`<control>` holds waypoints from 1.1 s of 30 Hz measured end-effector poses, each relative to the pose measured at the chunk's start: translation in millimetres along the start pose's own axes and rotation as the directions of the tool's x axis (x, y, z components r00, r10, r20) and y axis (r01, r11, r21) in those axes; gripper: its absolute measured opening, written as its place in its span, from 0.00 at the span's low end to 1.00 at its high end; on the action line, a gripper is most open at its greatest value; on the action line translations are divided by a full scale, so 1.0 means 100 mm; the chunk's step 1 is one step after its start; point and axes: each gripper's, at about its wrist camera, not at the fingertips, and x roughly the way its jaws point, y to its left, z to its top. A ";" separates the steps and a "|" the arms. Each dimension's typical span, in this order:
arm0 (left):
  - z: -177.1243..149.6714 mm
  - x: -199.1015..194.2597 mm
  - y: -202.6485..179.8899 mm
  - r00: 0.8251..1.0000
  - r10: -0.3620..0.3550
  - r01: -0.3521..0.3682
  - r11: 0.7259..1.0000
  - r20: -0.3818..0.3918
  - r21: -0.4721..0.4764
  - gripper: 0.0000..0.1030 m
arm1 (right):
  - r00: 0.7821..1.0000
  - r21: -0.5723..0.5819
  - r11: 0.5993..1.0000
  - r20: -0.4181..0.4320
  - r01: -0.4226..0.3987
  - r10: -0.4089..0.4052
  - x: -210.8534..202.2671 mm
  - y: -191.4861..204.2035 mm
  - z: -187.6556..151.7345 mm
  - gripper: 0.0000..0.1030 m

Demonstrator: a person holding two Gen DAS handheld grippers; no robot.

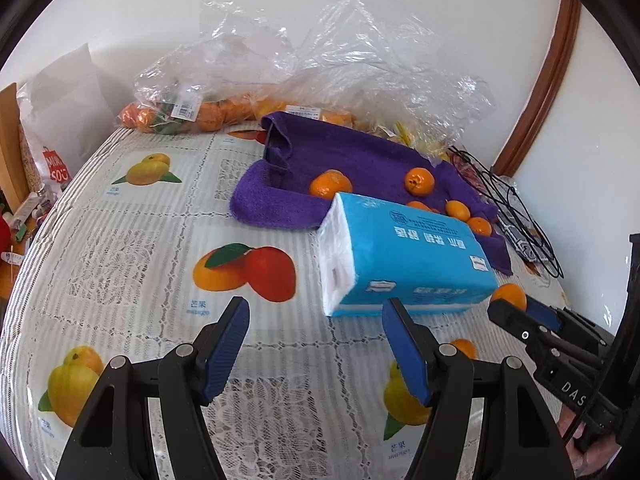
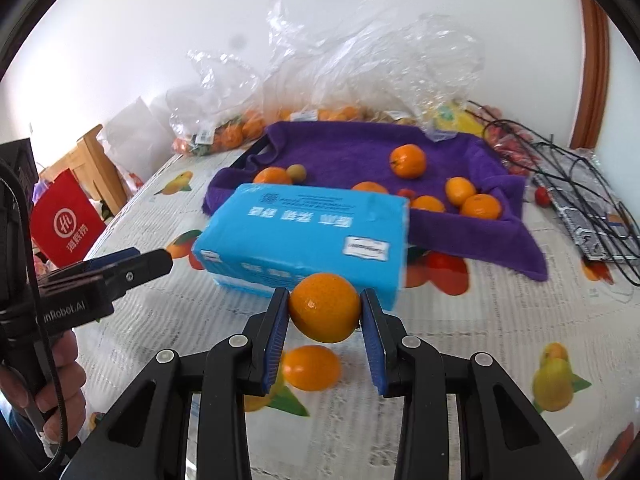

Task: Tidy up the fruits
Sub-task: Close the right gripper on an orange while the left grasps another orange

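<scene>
My right gripper (image 2: 325, 297) is shut on an orange (image 2: 325, 307), held a little above the fruit-print tablecloth; the same gripper (image 1: 516, 312) and orange (image 1: 510, 295) show at the right of the left wrist view. A second orange (image 2: 311, 367) lies on the cloth just beneath it. Behind stands a blue tissue pack (image 2: 304, 236). Farther back, a purple towel (image 2: 352, 148) over a tray holds several oranges. My left gripper (image 1: 315, 305) hangs open over the cloth in front of the tissue pack (image 1: 404, 256), with nothing between its fingers.
Clear plastic bags (image 1: 208, 96) of oranges lie along the back wall. Black cables (image 2: 580, 184) and a packet sit at the right. A red shopping bag (image 2: 66, 220) and clutter stand past the table's left edge. A hand (image 2: 44, 380) holds the left gripper.
</scene>
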 end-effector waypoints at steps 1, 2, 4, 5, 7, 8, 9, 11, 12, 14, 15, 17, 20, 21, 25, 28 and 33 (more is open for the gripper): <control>-0.01 0.01 -0.05 1.000 -0.004 0.004 1.000 -0.007 0.010 0.65 | 1.000 0.003 1.000 0.006 0.018 -0.018 -0.03 -0.06 -0.01 0.35; -0.03 0.03 -0.12 1.000 -0.012 0.013 1.000 -0.014 0.020 0.65 | 0.999 0.011 0.999 0.013 0.034 -0.034 -0.07 -0.13 -0.03 0.35; -0.06 0.05 -0.23 0.999 -0.034 0.035 0.999 -0.026 0.040 0.65 | 0.998 0.029 0.998 0.017 0.053 -0.053 -0.12 -0.27 -0.06 0.35; -0.08 0.06 -0.29 0.999 -0.045 0.046 0.998 -0.031 0.053 0.65 | 0.998 0.041 0.997 0.018 0.064 -0.065 -0.15 -0.34 -0.08 0.35; -0.12 0.08 -0.42 0.997 -0.065 0.067 0.995 -0.038 0.075 0.65 | 0.995 0.063 0.994 0.024 0.093 -0.095 -0.20 -0.49 -0.12 0.35; -0.14 0.10 -0.49 0.996 -0.076 0.080 0.993 -0.044 0.089 0.65 | 0.994 0.072 0.992 0.025 0.106 -0.108 -0.22 -0.56 -0.15 0.35; -0.15 0.11 -0.55 0.995 -0.087 0.092 0.990 -0.051 0.102 0.65 | 0.992 0.086 0.989 0.024 0.121 -0.124 -0.24 -0.64 -0.17 0.35; -0.20 0.15 -0.69 0.991 -0.114 0.122 0.984 -0.068 0.131 0.65 | 0.990 0.109 0.984 0.022 0.139 -0.143 -0.27 -0.78 -0.22 0.35; -0.22 0.17 -0.76 0.990 -0.121 0.131 0.981 -0.074 0.146 0.65 | 0.988 0.121 0.982 0.023 0.146 -0.150 -0.29 -0.84 -0.24 0.35; -0.26 0.20 -0.88 0.990 -0.117 0.130 0.976 -0.083 0.175 0.65 | 0.987 0.141 0.978 0.020 0.155 -0.160 -0.33 -0.95 -0.29 0.35; -0.28 0.23 -0.93 0.990 -0.112 0.127 0.974 -0.087 0.187 0.65 | 0.986 0.150 0.976 0.018 0.160 -0.164 -0.34 -1.00 -0.31 0.35; -0.31 0.28 -1.00 0.989 -0.106 0.124 0.972 -0.101 0.199 0.65 | 0.985 0.176 0.971 0.024 0.163 -0.170 -0.36 -1.08 -0.34 0.35; -0.35 0.37 -1.06 0.988 -0.096 0.120 0.972 -0.123 0.204 0.65 | 0.987 0.202 0.968 0.030 0.147 -0.156 -0.38 -1.16 -0.38 0.35; -0.36 0.39 -1.07 0.988 -0.086 0.112 0.972 -0.126 0.208 0.63 | 0.987 0.205 0.968 0.030 0.146 -0.155 -0.37 -1.18 -0.39 0.35; -0.39 0.44 -1.13 0.990 -0.068 0.095 0.971 -0.125 0.221 0.59 | 0.989 0.210 0.968 0.023 0.135 -0.143 -0.33 -1.21 -0.43 0.35; -0.42 0.51 -1.17 0.990 -0.046 0.077 0.968 -0.133 0.238 0.46 | 0.992 0.210 0.970 0.013 0.122 -0.128 -0.29 -1.20 -0.44 0.35; -0.50 0.51 -1.21 0.994 0.006 0.023 0.960 -0.105 0.280 0.34 | 0.995 0.197 0.975 0.003 0.099 -0.102 -0.20 -1.14 -0.45 0.35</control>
